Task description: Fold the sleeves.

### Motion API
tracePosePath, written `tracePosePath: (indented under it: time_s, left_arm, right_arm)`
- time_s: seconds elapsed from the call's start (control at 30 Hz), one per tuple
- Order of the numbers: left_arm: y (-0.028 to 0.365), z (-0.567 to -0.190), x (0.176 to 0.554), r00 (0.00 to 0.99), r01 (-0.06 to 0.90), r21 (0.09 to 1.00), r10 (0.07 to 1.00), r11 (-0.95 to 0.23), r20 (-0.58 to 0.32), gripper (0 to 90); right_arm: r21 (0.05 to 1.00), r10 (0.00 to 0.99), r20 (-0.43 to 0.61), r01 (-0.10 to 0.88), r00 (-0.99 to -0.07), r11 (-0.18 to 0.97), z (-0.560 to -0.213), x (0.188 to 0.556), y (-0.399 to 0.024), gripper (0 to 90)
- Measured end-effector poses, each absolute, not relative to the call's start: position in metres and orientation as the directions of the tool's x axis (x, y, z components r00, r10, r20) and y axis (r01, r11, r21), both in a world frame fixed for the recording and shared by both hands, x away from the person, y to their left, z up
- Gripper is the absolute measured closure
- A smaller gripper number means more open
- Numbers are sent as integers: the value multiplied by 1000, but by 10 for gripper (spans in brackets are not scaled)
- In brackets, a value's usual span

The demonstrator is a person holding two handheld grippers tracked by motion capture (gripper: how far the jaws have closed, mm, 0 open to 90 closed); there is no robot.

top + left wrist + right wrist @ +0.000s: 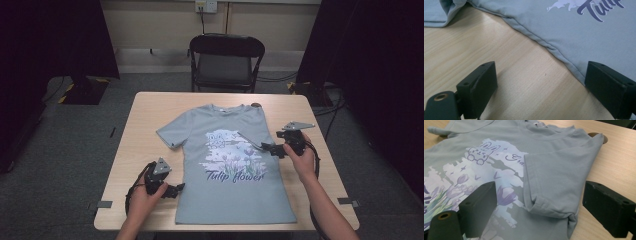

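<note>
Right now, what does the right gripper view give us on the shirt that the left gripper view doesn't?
Right gripper view alone: the sleeve folded in over the T-shirt's front, the bunny print, the tulips and the neckline, with the right claw open at the sleeve's folded edge. Left gripper view alone: the shirt's side seam running across bare table, part of the purple lettering, and the open left claw beside that seam. Both: the same grey T-shirt on the wooden table, claws open and holding nothing.

A recording studio or lab is suggested by black curtains (50, 40) hung at both sides, grey carpet (65, 145) marked with tape, cables (330, 107) trailed across it, and a lone folding chair (226, 62) behind the wooden table (145, 115).
</note>
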State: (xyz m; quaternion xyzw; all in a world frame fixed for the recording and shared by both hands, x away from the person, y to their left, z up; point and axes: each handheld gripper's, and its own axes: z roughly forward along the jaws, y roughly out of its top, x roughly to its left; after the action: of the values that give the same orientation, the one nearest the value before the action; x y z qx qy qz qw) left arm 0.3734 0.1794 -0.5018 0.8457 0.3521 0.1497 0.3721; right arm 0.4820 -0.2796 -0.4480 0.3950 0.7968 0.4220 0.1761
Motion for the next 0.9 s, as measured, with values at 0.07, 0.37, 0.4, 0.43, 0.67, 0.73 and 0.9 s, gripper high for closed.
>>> tracePosePath:
  time_s: [0.07, 0.37, 0.4, 0.43, 0.67, 0.73, 0.9]
  left_arm:
    - [179, -502, 373, 707, 484, 735, 707, -475, -9, 103]
    - [179, -502, 373, 707, 484, 735, 707, -475, -9, 103]
    - [179, -502, 373, 707, 484, 735, 707, -475, -9, 103]
    - [179, -502, 373, 707, 484, 735, 707, -475, -9, 103]
    - [179, -502, 373, 707, 484, 735, 707, -475, -9, 103]
    - [179, -502, 373, 707, 484, 735, 707, -475, -9, 103]
    - [179, -502, 373, 707, 484, 735, 707, -475, -9, 103]
  right_arm:
    - [810, 773, 48, 478, -633, 341, -449, 481, -280, 116]
    - [809, 765, 47, 474, -642, 348, -451, 473, -282, 116]
    - [810, 766, 47, 474, -641, 347, -451, 472, -283, 116]
    - [812, 764, 49, 471, -643, 345, -451, 471, -283, 116]
    - [815, 760, 52, 468, -648, 343, -453, 465, -287, 116]
    - [815, 760, 53, 468, -648, 343, -453, 463, -288, 116]
    - [814, 753, 59, 467, -656, 344, -456, 457, -290, 116]
